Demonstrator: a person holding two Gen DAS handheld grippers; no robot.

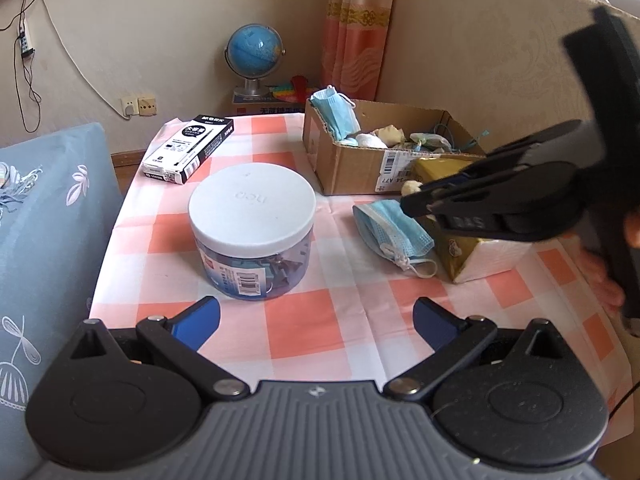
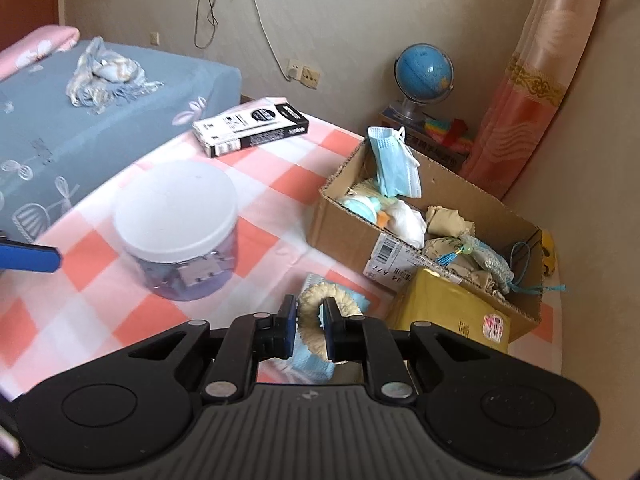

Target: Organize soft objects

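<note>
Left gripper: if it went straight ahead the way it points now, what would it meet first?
Probably the checked tablecloth just ahead of the open left gripper, since it points downward. Nothing lies between the fingers; the white-lidded jar stands further on, slightly left. Depth is unclear.

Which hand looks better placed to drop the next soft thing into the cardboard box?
Right. The right gripper is shut on a cream hair tie beside the box; the left gripper is open, holding nothing.

On the table (image 1: 320,332): jar (image 1: 252,232) left, pen box (image 1: 188,148) behind it, cardboard box (image 1: 352,160) right with mask (image 1: 334,114) draped over its rim, second mask (image 1: 390,228) in front, beside tissue pack (image 1: 480,256).
</note>
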